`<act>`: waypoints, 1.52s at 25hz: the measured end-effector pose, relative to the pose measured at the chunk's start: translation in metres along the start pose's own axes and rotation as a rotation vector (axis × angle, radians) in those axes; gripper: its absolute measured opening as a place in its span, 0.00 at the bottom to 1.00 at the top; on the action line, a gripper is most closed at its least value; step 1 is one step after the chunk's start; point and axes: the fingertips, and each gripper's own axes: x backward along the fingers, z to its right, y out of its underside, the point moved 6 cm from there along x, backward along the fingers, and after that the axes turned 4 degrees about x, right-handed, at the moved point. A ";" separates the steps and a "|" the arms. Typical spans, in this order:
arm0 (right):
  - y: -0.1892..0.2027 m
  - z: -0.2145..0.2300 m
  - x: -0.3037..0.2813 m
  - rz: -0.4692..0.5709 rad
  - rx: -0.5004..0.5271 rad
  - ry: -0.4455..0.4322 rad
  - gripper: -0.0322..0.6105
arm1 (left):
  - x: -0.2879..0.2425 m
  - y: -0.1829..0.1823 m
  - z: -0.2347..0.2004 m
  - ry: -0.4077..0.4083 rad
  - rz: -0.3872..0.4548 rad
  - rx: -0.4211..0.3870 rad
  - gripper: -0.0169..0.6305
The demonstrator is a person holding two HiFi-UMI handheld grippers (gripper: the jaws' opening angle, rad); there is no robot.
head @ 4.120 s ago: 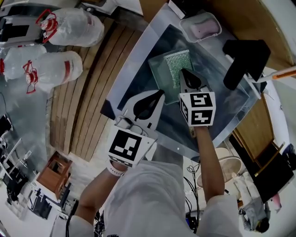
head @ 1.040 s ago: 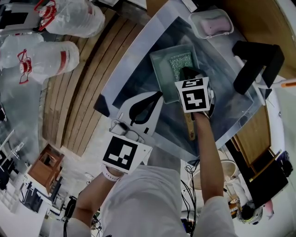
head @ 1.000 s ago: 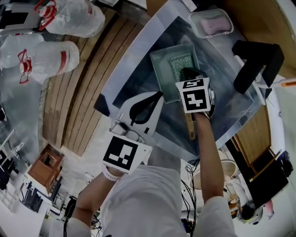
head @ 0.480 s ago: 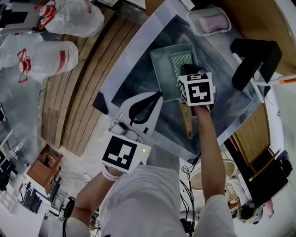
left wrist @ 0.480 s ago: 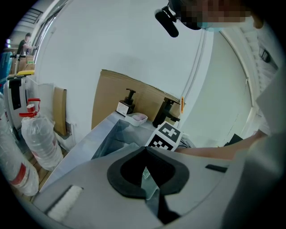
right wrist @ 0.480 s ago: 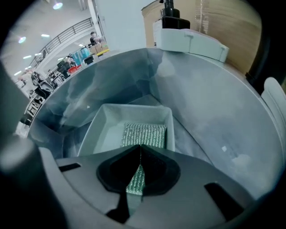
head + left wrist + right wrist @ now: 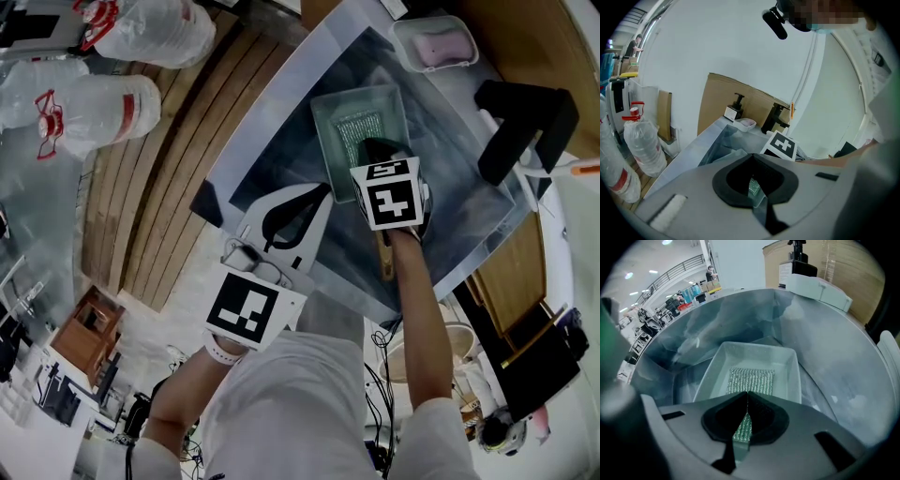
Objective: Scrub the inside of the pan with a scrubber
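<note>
left gripper (image 7: 321, 192): nearest me, over the near-left rim of the sink. Fingers closed on each other, nothing pinched. Only a sliver of far-off mesh shows through the gap behind the tips.
wooden handle (image 7: 383, 255): sticks out of the pan toward me, by my right gripper, nothing holding it. Judgement: best place for my left fingers to steady the pan, since the wood looks dry and should slip less than wet metal.
right gripper (image 7: 747, 395): over the near end of the pan. Fingers closed with green mesh between them, so I read it as gripping the scrubber's near edge.
scrubber (image 7: 751, 379): flat green mesh sheet on the middle of the pan floor, long side running near to far. Judgement: light, soft and floppy, so it will bunch or fold if shoved from one edge. Pinch deep and press it flat.
pan (image 7: 788, 373): pale, rectangular and shallow with straight walls, sitting on the sink bottom about centre. Judgement: stiff, lightish metal, not fragile. It will probably skate on the steel if scrubbed one-handed.
sink (image 7: 825, 348): steel basin with a streaky, wet look. I'd guess a slippery base.
dish (image 7: 436, 42): far right, at the sink's rim, pink block in it, well apart from the pan.
faucet (image 7: 525, 122): black, right of the sink, apart from both grippers.
</note>
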 end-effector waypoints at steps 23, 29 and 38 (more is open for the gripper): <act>0.011 -0.014 0.002 -0.015 0.057 -0.031 0.07 | 0.002 -0.002 -0.003 -0.006 0.012 0.009 0.03; -0.009 0.004 -0.006 0.029 -0.023 -0.022 0.07 | 0.002 -0.001 -0.003 -0.006 0.006 0.006 0.03; -0.013 -0.022 -0.008 0.055 -0.025 -0.066 0.07 | 0.002 0.003 -0.001 -0.010 0.003 0.009 0.03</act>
